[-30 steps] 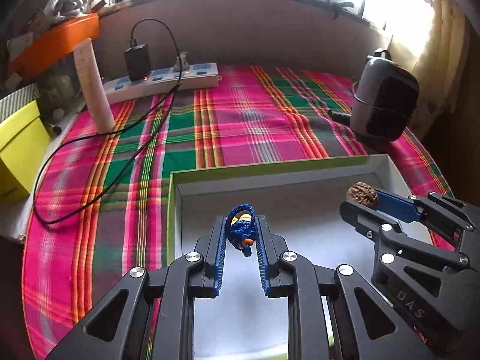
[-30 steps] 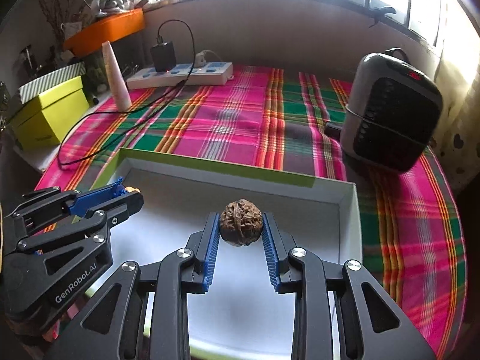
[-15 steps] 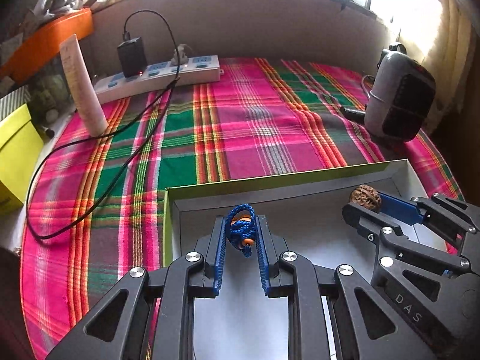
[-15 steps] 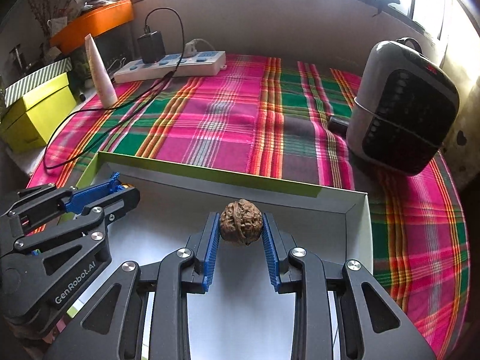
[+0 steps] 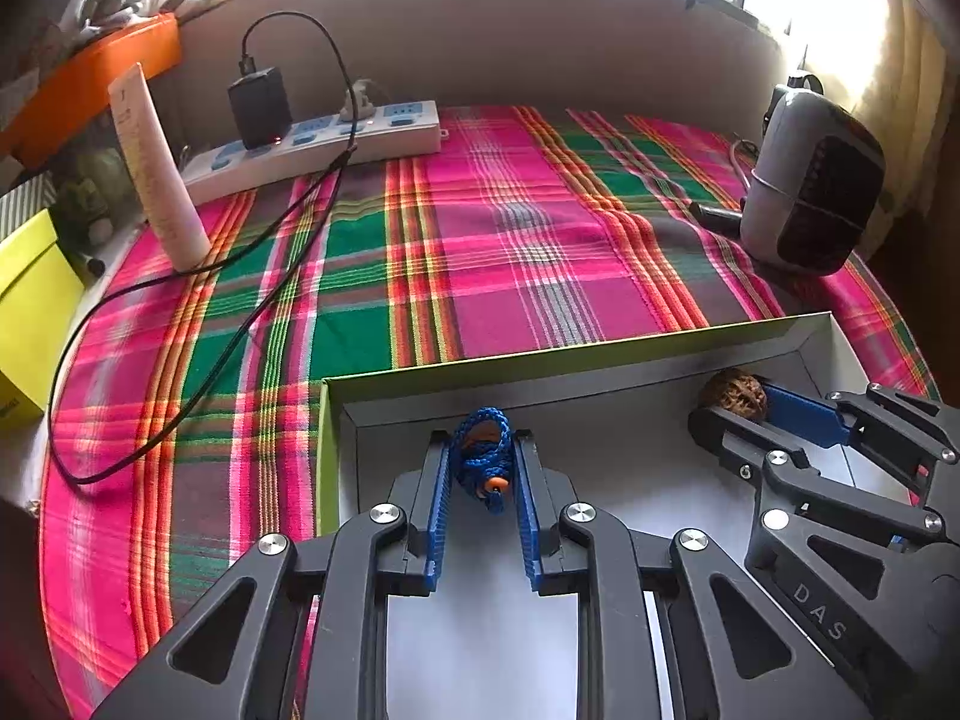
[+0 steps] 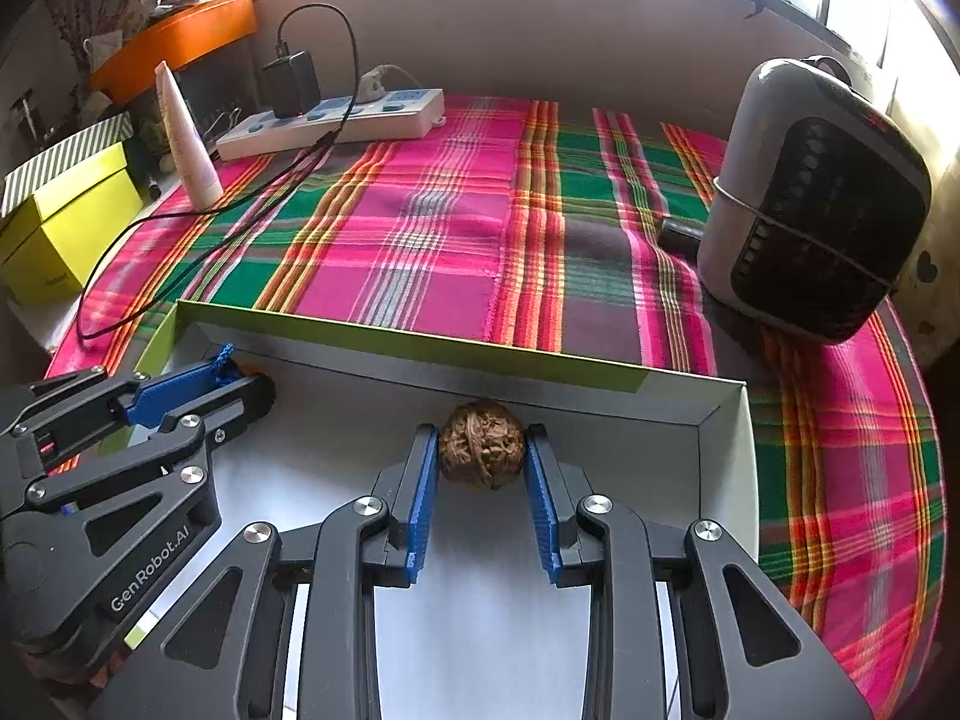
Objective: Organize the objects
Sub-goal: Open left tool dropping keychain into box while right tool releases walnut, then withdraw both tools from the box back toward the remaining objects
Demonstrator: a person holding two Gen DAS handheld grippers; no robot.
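The box [image 6: 726,456] lies on the tablecloth [image 6: 456,240]. Behind the box, the power strip [image 6: 336,120] lies far left, the heater [image 6: 816,204] right; inside, the walnut [image 6: 482,452] sits near its back wall.

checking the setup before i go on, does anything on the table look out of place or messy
Only the black charger cable: it trails loose from the power strip across the plaid cloth, looping near its left edge. The walnut and blue cord bundle sit squarely in their claws over the white box.
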